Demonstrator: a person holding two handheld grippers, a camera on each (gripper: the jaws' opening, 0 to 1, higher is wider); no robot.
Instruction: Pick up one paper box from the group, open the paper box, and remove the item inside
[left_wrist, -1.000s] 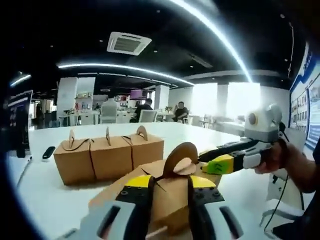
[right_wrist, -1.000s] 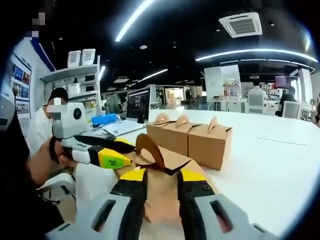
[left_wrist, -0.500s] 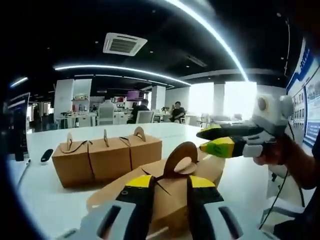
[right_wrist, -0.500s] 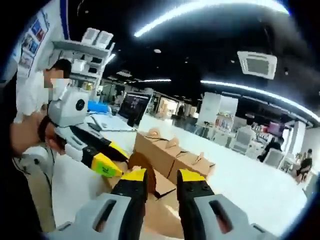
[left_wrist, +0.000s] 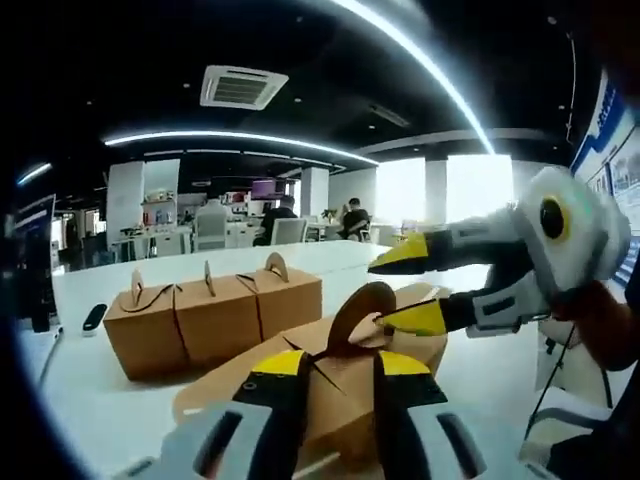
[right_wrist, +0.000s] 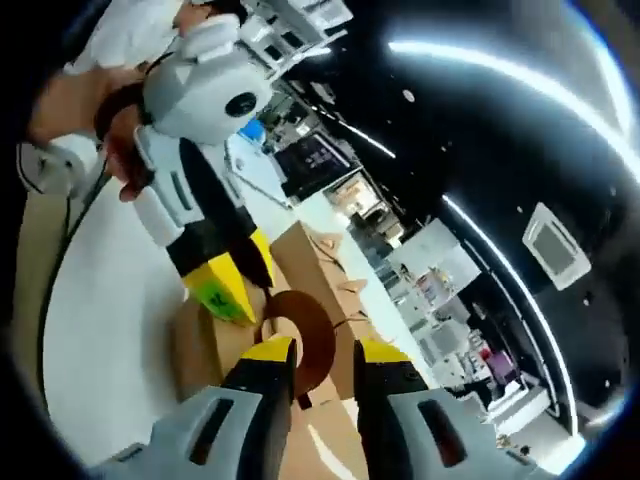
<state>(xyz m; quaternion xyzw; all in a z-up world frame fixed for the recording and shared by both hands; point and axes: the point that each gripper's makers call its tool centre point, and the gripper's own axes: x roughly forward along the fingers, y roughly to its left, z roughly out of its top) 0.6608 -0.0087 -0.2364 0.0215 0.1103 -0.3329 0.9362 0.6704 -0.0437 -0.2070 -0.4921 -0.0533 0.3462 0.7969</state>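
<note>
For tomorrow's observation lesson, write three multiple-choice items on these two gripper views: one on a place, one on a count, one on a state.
1. Where does the held brown paper box sit?
A. between the left gripper's jaws
B. on a shelf
C. on the floor

2. How many brown paper boxes stand in the row behind it on the white table?
A. one
B. three
C. six

3. How do the right gripper's jaws stand?
A. spread, at the box's round handle tab
B. shut tight, away from the box
C. shut on a black remote

Key: 1 A, the left gripper has its yellow-tipped jaws on either side of the box. 2 B, three handled tops stand side by side. 3 A, in the left gripper view the right gripper shows a gap between its tips at the tab.
</note>
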